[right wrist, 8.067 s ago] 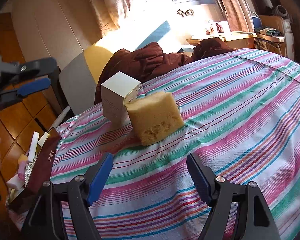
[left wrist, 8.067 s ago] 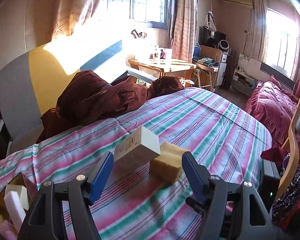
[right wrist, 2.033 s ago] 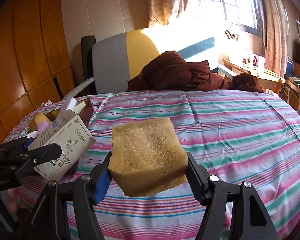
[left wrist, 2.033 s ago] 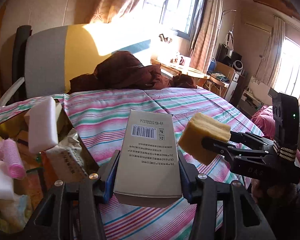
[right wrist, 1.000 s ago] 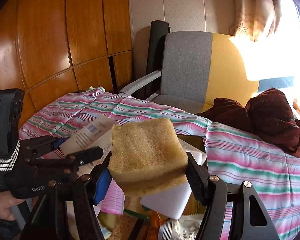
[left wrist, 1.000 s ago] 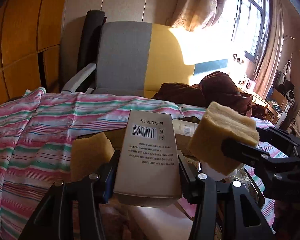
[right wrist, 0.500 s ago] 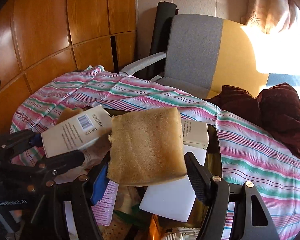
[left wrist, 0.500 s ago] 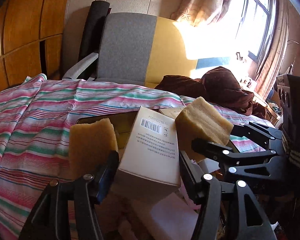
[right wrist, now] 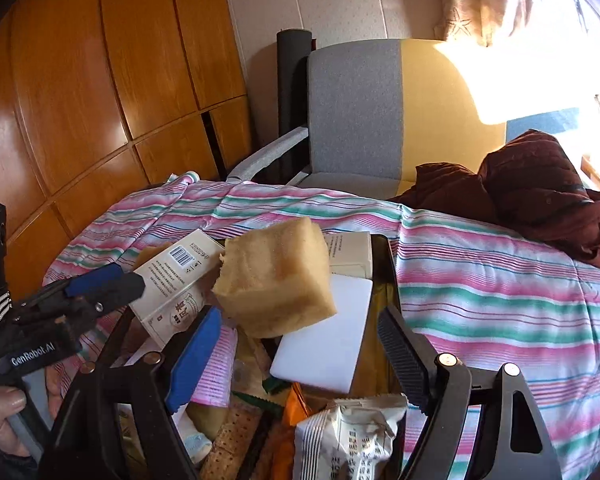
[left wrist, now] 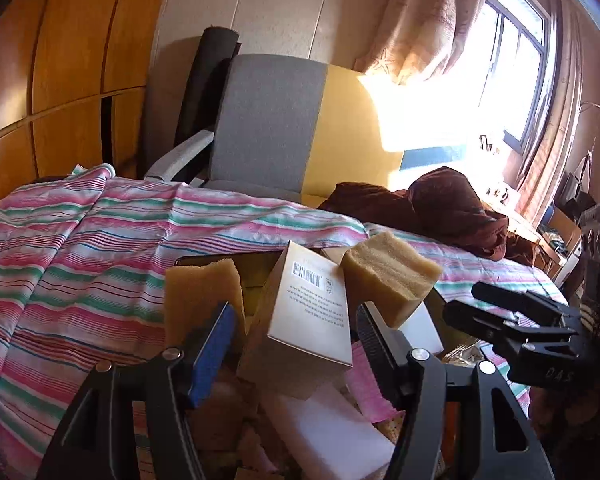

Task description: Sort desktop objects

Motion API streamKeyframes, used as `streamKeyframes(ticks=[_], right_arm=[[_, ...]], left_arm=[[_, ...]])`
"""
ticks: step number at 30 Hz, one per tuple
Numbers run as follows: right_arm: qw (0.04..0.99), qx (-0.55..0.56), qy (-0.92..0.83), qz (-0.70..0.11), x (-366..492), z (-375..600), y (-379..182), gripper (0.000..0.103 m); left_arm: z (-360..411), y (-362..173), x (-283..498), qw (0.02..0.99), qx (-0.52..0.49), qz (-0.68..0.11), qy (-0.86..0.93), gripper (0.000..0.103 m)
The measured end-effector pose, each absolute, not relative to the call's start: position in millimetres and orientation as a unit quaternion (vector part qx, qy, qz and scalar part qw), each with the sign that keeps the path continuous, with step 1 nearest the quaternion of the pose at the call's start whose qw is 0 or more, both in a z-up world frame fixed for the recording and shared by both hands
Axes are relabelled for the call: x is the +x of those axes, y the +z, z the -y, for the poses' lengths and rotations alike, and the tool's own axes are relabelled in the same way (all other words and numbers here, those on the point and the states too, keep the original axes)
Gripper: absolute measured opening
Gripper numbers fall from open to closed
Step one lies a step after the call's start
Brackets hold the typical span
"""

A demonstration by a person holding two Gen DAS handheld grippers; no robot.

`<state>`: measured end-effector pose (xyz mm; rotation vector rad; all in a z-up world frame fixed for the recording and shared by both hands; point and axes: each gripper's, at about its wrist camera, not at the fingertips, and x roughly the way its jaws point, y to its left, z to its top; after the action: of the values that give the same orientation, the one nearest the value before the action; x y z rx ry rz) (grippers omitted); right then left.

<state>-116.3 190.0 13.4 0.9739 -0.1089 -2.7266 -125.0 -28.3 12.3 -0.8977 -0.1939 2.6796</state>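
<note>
The white barcode carton (left wrist: 308, 312) lies tilted on the pile in the dark storage box (right wrist: 385, 268), loose between the spread fingers of my left gripper (left wrist: 296, 344), which is open. The yellow sponge (right wrist: 276, 280) rests on the pile next to the carton (right wrist: 176, 276), just beyond my right gripper (right wrist: 300, 360), also open with nothing held. In the left wrist view the same sponge (left wrist: 388, 276) sits right of the carton, with the right gripper (left wrist: 512, 320) beside it. The left gripper (right wrist: 132, 284) shows at the left of the right wrist view.
The storage box also holds a second sponge (left wrist: 202, 300), a white foam block (right wrist: 324, 340), a small white carton (right wrist: 348, 252), a pink roller (right wrist: 216, 364) and a snack packet (right wrist: 348, 436). Striped cloth (left wrist: 100, 260) covers the table. A grey-yellow chair (right wrist: 356, 112) and maroon cloth (right wrist: 540, 184) lie behind.
Both grippers have opened wider. The carton has left the left gripper's fingers and the sponge has left the right gripper's; both now lie on the pile in the storage box.
</note>
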Motion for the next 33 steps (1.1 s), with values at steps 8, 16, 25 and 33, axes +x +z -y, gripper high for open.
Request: streamKeyframes(ticks=[8, 16, 25, 33], right_arm=[[0.078, 0.324, -0.943, -0.004, -58, -189, 16, 0.103], [0.072, 0.33, -0.941, -0.035, -10, -165, 8, 0.103], [0.059, 0.322, -0.944, -0.043, 6, -154, 6, 0.103], [0.052, 0.326, -0.941, -0.071, 8, -142, -1, 0.103]], left_arm=[[26, 19, -60, 0.086, -0.292, 0.052, 0.951, 0.065], [16, 18, -8, 0.023, -0.325, -0.005, 0.946, 0.065], [-2, 43, 37, -0.009, -0.253, -0.06, 0.966, 0.065], [7, 25, 28, 0.041, -0.299, 0.022, 0.953, 0.06]])
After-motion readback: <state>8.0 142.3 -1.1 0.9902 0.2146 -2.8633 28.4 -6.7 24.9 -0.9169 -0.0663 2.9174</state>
